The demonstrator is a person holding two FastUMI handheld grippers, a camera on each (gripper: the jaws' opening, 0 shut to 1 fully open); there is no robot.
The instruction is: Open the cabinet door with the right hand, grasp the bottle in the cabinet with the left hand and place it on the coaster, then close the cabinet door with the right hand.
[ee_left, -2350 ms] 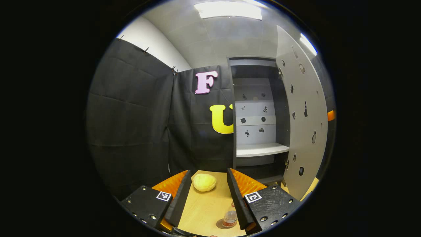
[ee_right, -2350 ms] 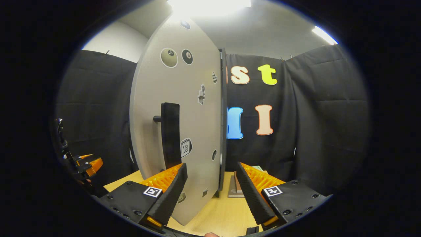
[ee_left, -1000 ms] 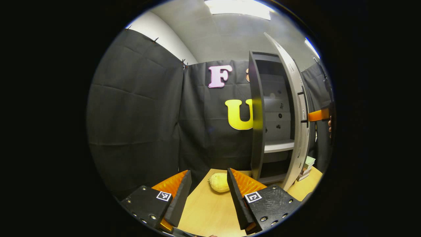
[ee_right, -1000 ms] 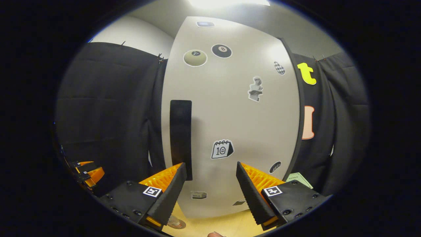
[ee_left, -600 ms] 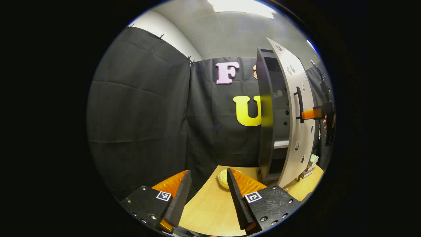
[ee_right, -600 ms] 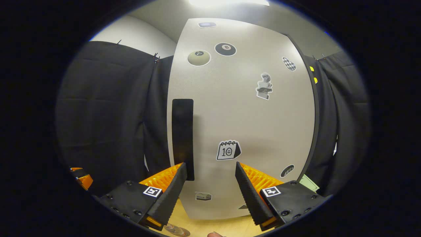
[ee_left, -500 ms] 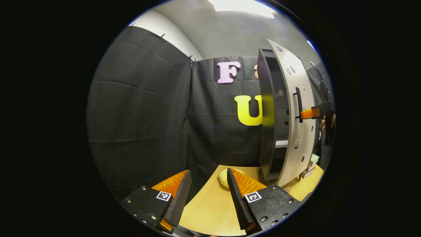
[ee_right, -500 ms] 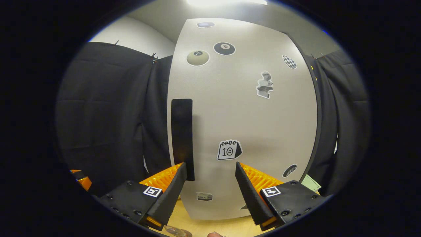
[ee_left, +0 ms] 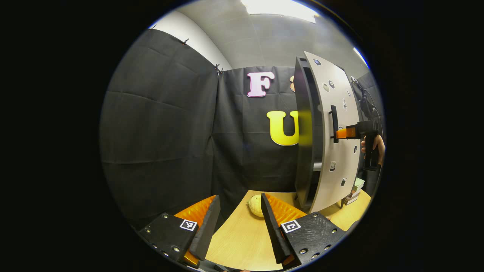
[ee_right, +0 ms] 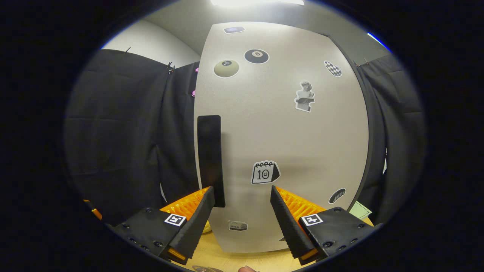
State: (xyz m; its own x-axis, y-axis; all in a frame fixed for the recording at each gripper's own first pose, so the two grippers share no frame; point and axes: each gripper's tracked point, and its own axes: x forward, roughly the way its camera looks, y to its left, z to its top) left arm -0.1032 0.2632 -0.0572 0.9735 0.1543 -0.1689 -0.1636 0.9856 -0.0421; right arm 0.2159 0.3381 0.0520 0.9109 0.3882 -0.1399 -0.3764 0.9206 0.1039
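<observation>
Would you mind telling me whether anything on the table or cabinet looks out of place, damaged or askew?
Nothing looks damaged or spilled. The cabinet door stands slightly ajar, with the right gripper at its handle. A yellow lumpy object sits on the table.

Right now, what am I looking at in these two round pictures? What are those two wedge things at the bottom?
A person holds a grabbing tool in each hand, and each tool carries a small camera. The wedges are the tool's own two fingers. One picture comes from the left hand-held gripper, which is open and holds nothing. It looks over a wooden table with a round yellow thing lying on it, toward a tall cabinet seen from the side. There you can also see the other tool, with a hand holding it, up at the cabinet door beside its handle. The other picture comes from that right hand-held gripper. It is open too, facing the sticker-covered door up close.
</observation>
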